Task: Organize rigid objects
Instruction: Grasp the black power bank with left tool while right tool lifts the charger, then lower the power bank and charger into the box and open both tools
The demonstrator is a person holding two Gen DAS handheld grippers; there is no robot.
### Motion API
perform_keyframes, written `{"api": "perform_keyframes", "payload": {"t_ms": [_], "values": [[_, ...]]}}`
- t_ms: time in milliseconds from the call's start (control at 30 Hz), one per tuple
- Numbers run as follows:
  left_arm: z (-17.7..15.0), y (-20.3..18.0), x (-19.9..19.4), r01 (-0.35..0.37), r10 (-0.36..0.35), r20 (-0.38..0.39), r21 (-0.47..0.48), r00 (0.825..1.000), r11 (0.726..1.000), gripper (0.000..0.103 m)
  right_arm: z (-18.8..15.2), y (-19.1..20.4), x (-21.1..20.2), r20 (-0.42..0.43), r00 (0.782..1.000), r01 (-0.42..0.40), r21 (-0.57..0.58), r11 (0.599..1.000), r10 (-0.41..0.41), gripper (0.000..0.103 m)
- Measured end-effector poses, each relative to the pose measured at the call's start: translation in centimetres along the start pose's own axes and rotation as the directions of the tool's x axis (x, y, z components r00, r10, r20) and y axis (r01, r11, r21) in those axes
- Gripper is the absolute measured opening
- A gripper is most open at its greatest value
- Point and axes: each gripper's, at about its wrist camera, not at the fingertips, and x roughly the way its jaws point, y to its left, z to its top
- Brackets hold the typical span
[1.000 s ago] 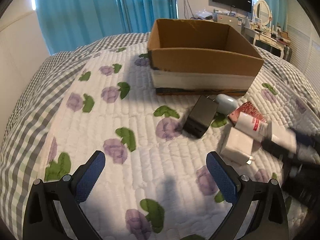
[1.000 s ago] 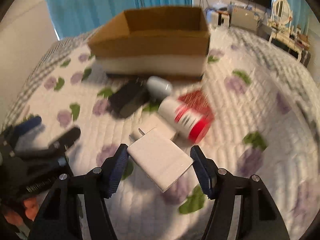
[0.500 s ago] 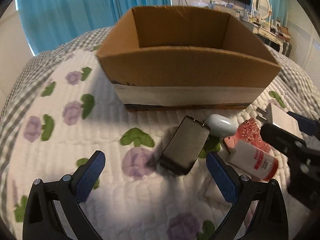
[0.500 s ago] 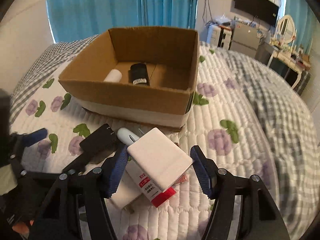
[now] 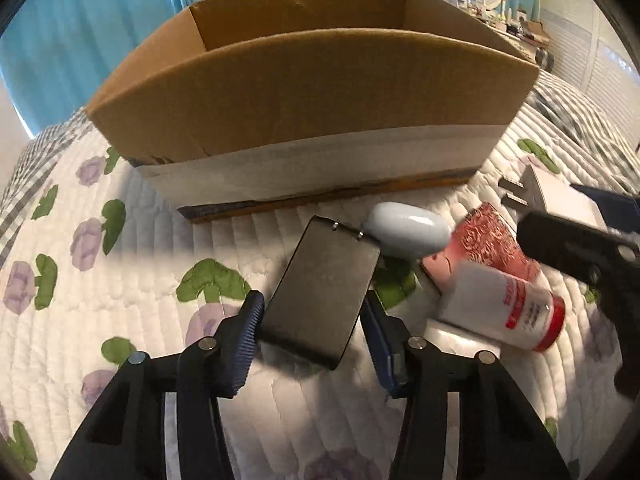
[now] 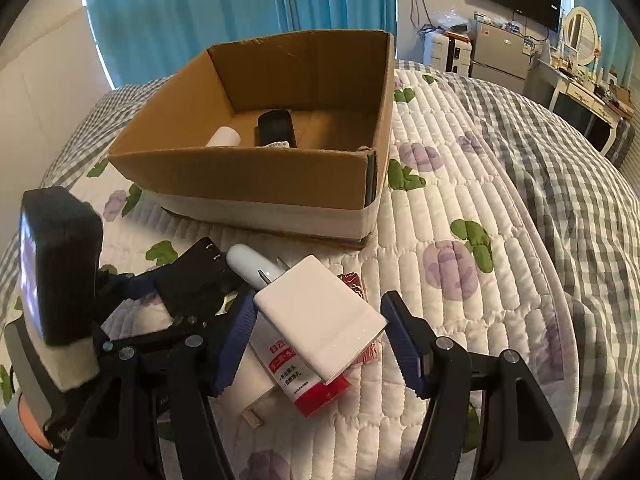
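Grippers both grip: left gripper [image 5: 312, 320] pinches the black device [image 5: 324, 288], right gripper [image 6: 318, 330] clamps the white charger [image 6: 320, 316]; cardboard box [image 6: 248, 168] lies at twelve o'clock.

Left gripper [image 5: 312, 340]: matte black linkage arms with triangular cut-outs, silver round pivot screws, blue ribbed pads on the fingers [image 5: 248, 340]. Right gripper [image 6: 320, 340]: same build, black arms, silver screws, blue ridged fingers [image 6: 404, 344]. From the right wrist view, the left unit carries a black boxy block on a white base, probably its camera mount.
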Motion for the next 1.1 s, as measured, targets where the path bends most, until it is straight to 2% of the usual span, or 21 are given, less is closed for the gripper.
{"api": "perform_keyframes", "payload": {"t_ms": [233,367,667,867,933,1100], "values": [[-1.1,0.4,-4.5,0.006,-0.005,0.058,-0.019,0.998,1.0,0.039,-0.6,-0.2,-2.1,0.032,0.999,0.033,0.013,0.999,-0.033,0.064],[-1.4,1.2,-7.5,0.023,-0.021,0.094,-0.023,0.995,0.999,0.039,-0.8,0.2,-3.8,0.051,0.998,0.03,0.021,0.999,-0.031,0.064],[1.4,1.7,-12.6,0.013,-0.005,0.164,-0.046,0.986,0.999,0.039,0.8,1.8,-8.7,0.132,0.991,0.03,-0.02,0.999,-0.027,0.064],[5.7,2.8,-14.6,0.004,0.007,0.22,-0.051,0.976,0.999,0.039,4.6,1.9,-11.4,0.213,0.977,0.037,-0.051,0.998,-0.026,0.064],[7.4,2.7,-14.9,-0.021,0.03,0.241,-0.037,0.97,0.999,0.039,6.2,1.8,-11.6,0.232,0.972,0.031,-0.053,0.998,-0.018,0.064],[11.9,2.6,-13.9,-0.045,0.044,0.266,-0.002,0.963,0.999,0.039,10.5,1.5,-11.3,0.283,0.959,0.044,-0.074,0.996,-0.021,0.064]]}}
